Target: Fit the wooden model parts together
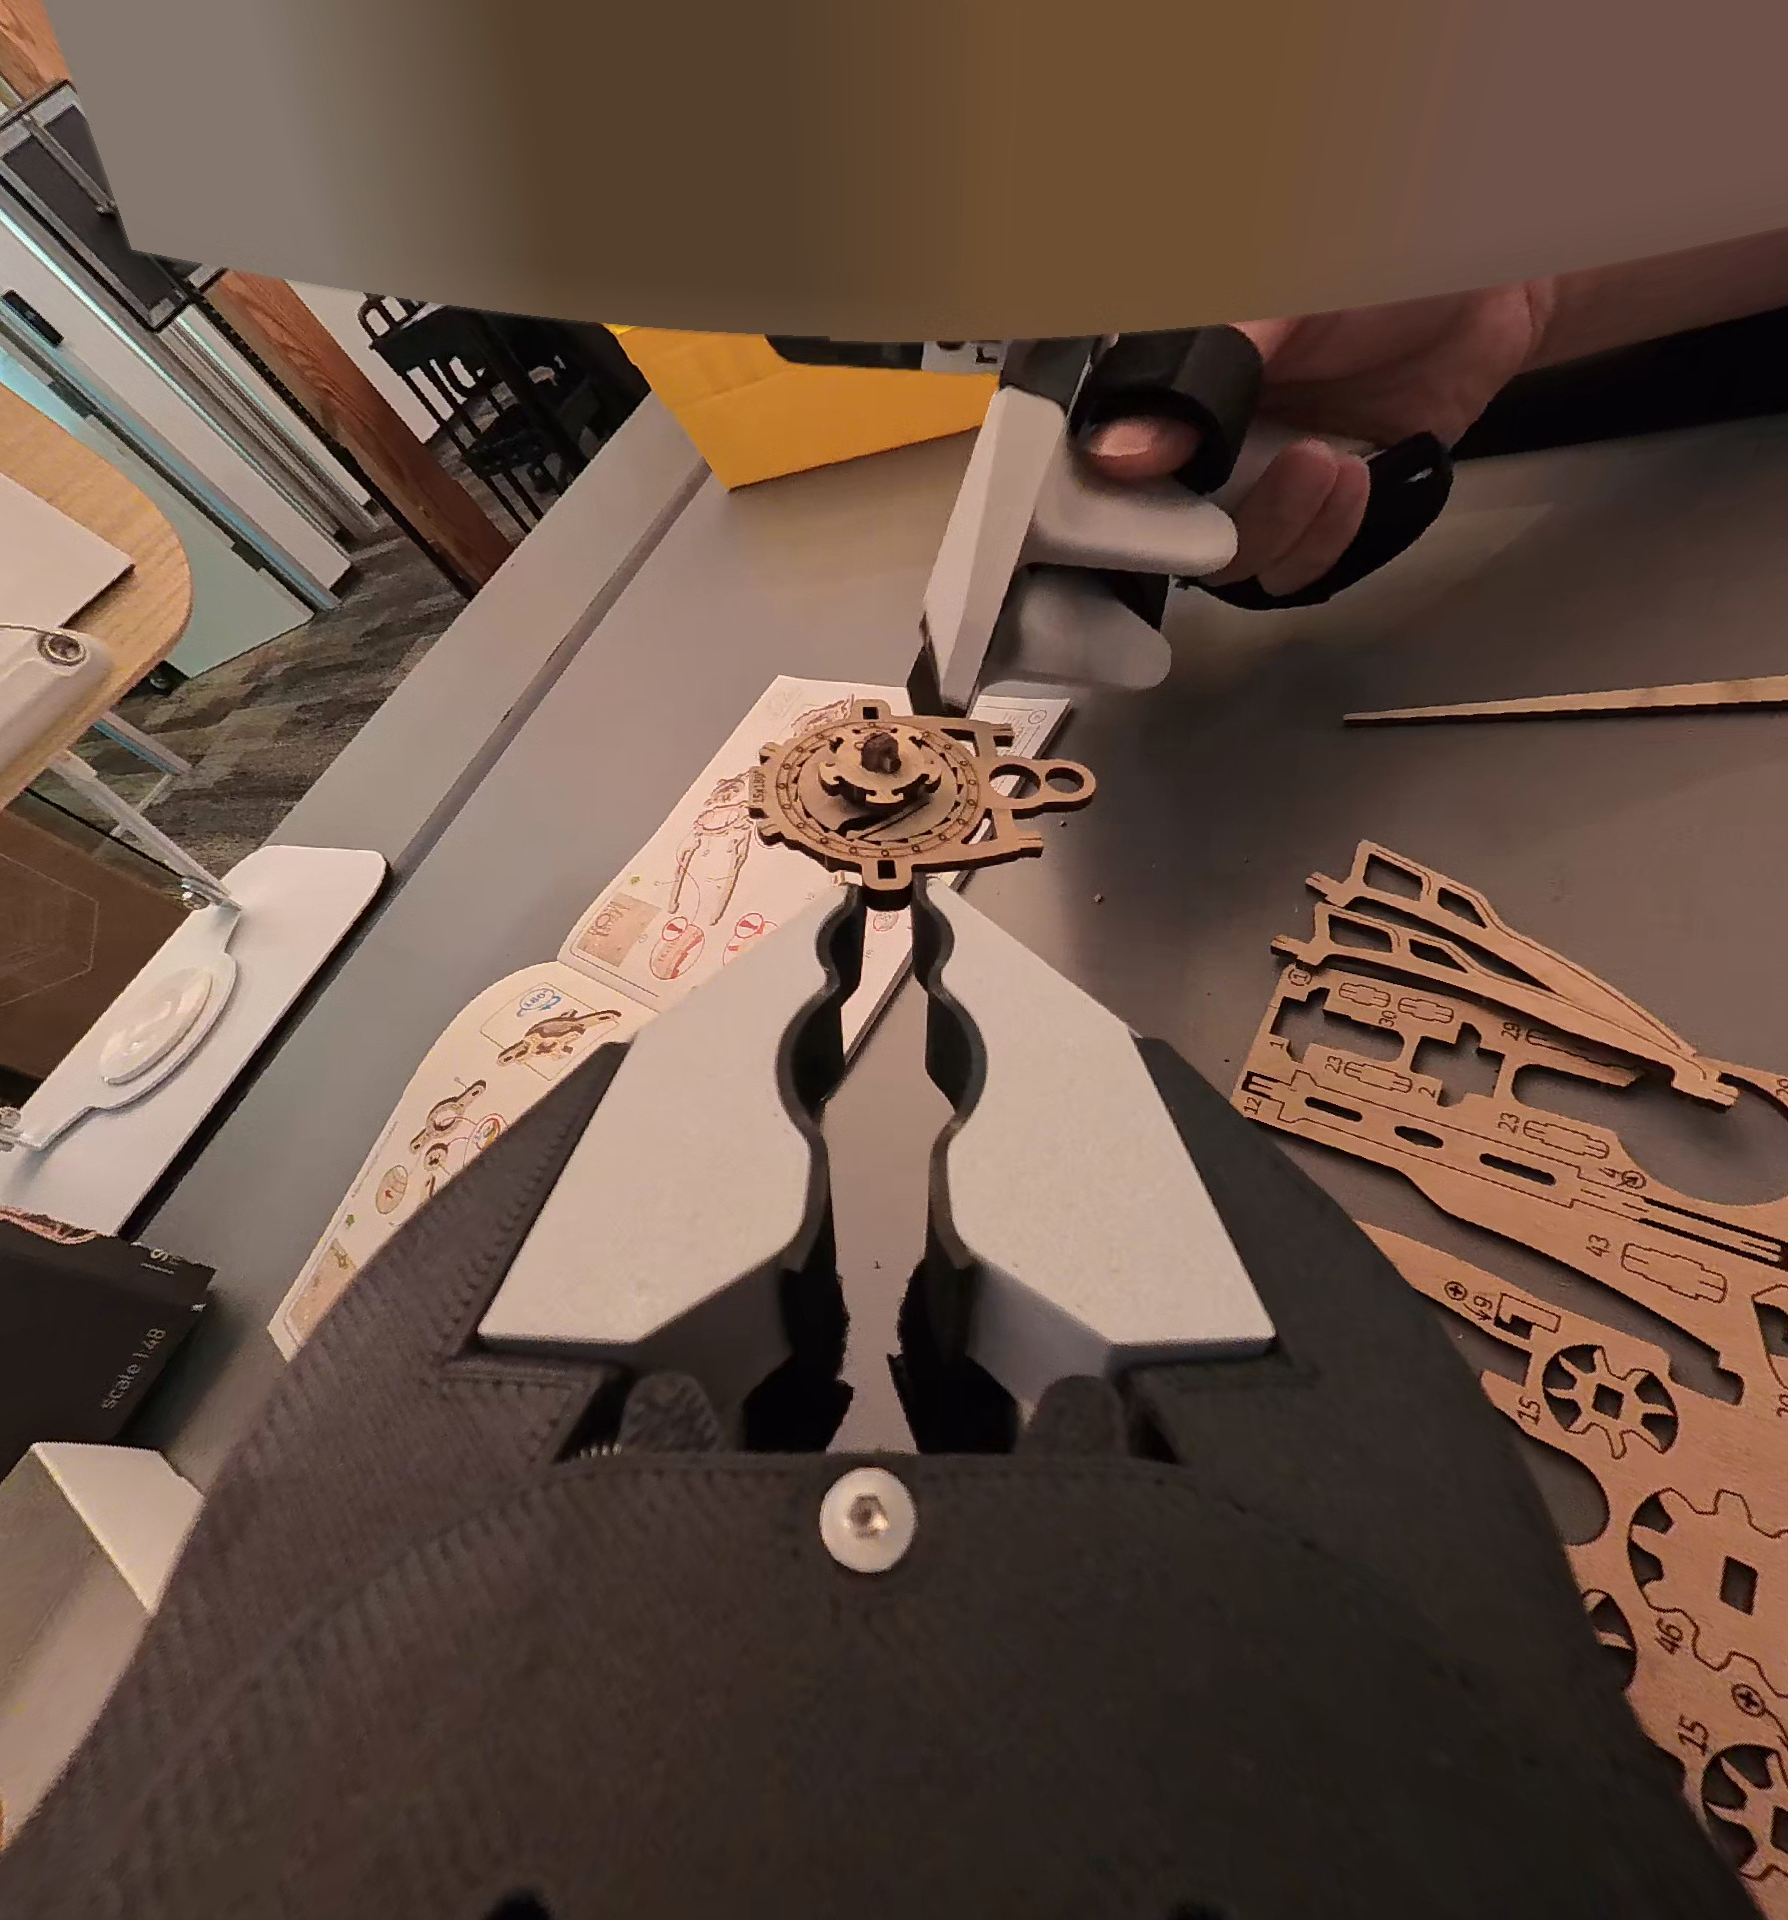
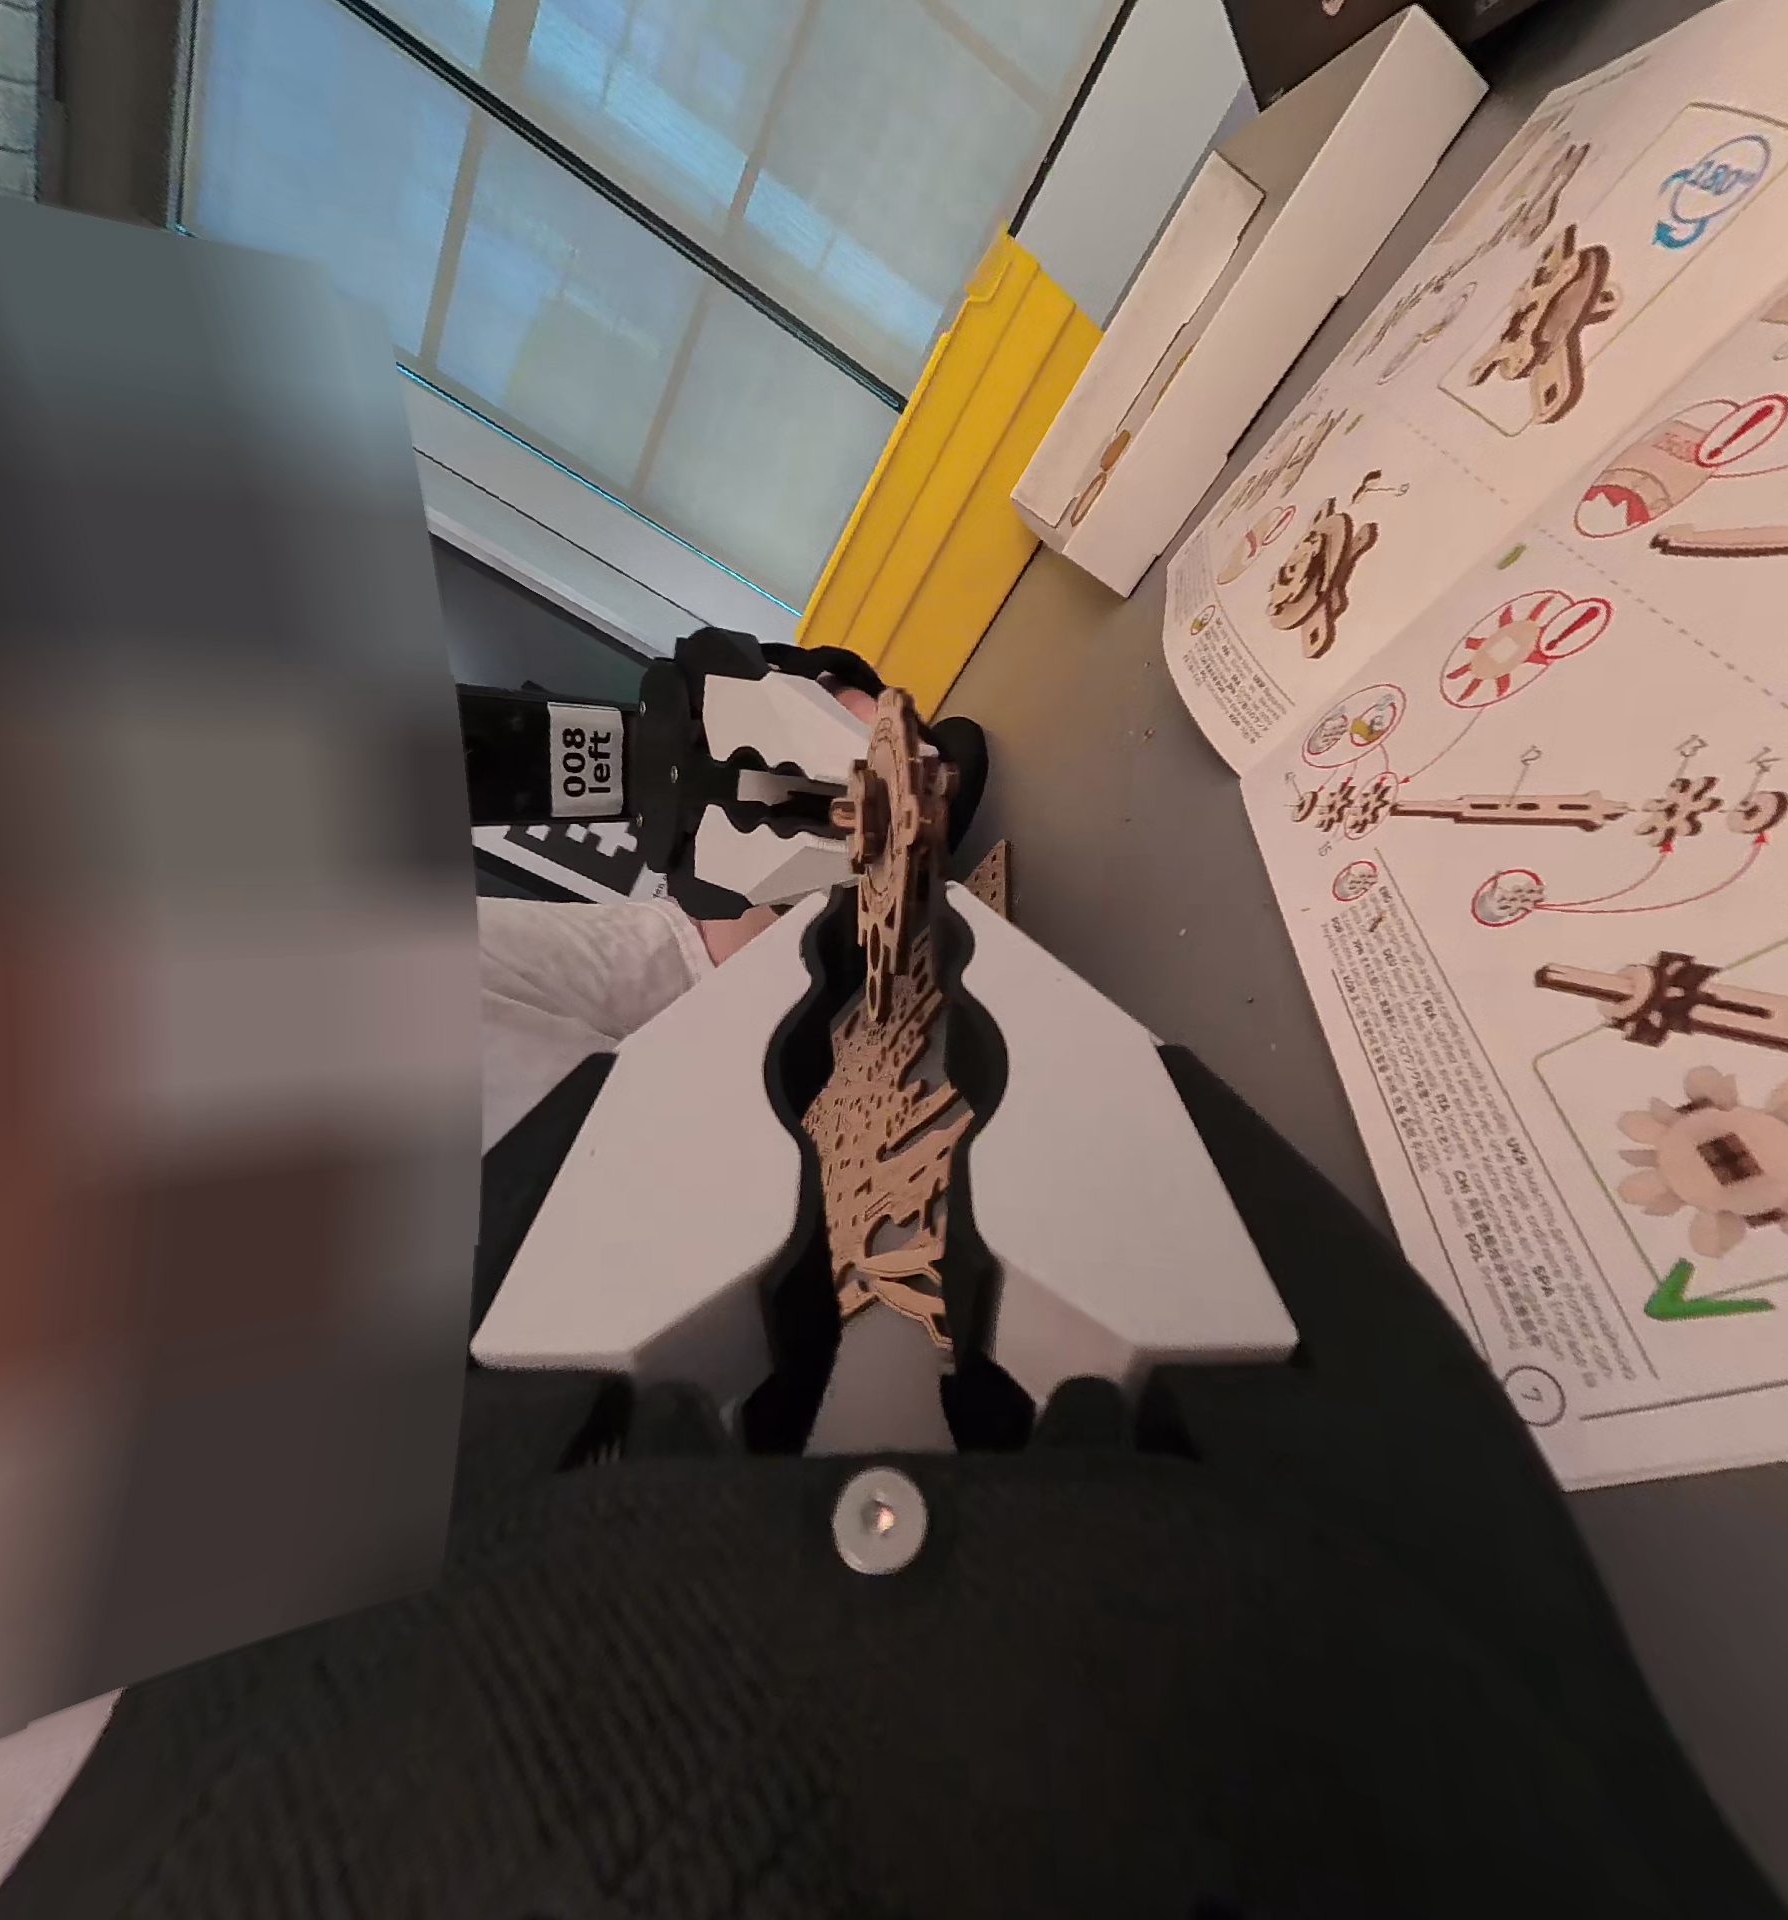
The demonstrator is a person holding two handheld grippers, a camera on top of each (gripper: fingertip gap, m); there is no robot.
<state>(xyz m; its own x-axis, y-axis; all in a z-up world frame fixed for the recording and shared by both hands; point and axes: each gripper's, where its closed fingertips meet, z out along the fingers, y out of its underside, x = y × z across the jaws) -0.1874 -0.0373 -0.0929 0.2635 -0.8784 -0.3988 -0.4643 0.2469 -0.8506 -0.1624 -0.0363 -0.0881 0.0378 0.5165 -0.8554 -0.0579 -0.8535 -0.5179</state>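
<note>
A round wooden gear assembly (image 1: pixel 890 800) with a small hub and two ring loops is held up over the grey table (image 1: pixel 1285 831). My left gripper (image 1: pixel 887 906) is shut on the tab at its near edge. My right gripper (image 1: pixel 931 681), held by a gloved hand, meets its far edge from above. In the right wrist view the assembly (image 2: pixel 890 831) shows edge-on. My right gripper (image 2: pixel 890 920) is closed on its looped end there. The left gripper (image 2: pixel 843 800) reaches it from the left.
An open instruction booklet (image 1: pixel 578 987) lies under the assembly and also shows in the right wrist view (image 2: pixel 1492 831). Laser-cut wooden part sheets (image 1: pixel 1492 1195) and a thin wooden stick (image 1: pixel 1596 701) lie at the right. A yellow bin (image 2: pixel 942 488) and white boxes (image 2: pixel 1233 312) stand beyond. Left and right tips are no more than a few centimetres apart.
</note>
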